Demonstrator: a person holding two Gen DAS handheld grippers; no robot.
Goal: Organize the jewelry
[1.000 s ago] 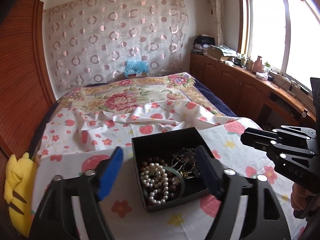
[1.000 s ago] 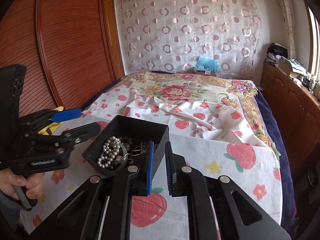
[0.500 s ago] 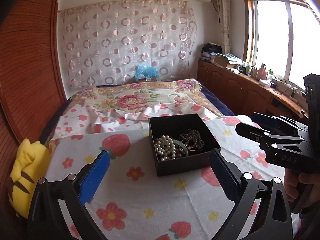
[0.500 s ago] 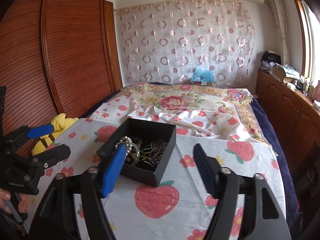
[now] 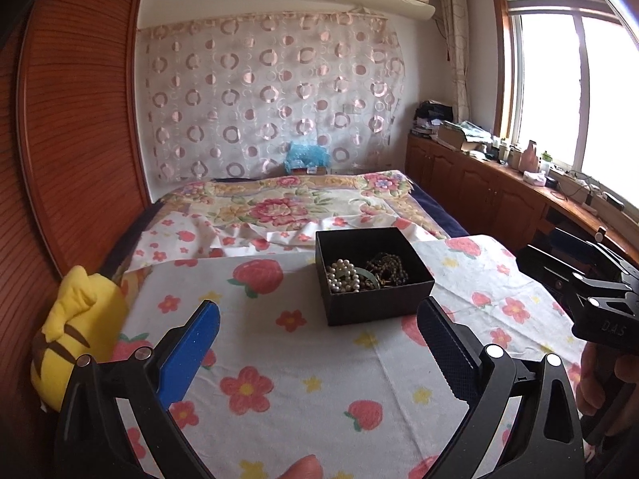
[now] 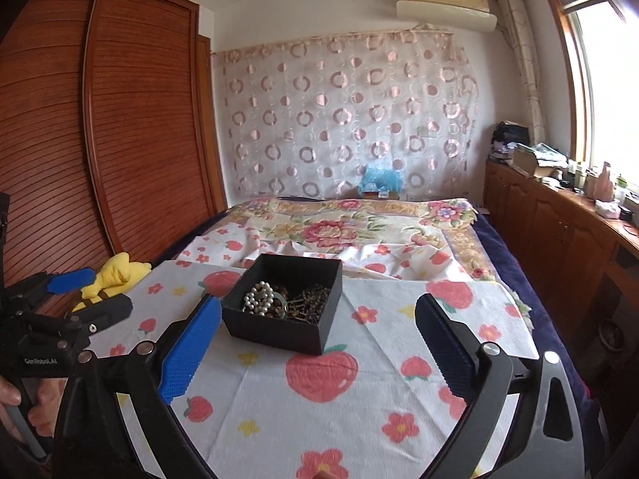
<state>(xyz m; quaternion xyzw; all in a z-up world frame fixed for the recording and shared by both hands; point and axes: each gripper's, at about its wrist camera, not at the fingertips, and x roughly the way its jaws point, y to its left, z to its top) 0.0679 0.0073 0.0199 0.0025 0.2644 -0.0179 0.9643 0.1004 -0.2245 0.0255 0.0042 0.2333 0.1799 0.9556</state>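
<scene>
Right wrist view shows "GenRobot.AI" on the left gripper and, beyond it, the right gripper spread wide, holding nothing. Left wrist view shows "DAS" near right; the left gripper is likewise released. Farther off, a black box on the strawberry-print cloth holds a pearl strand and dark beads.

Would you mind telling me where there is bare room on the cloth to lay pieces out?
Bare cloth lies before the black box, and between it and the yellow plush toy. The box itself is crowded with tangled jewelry.
</scene>
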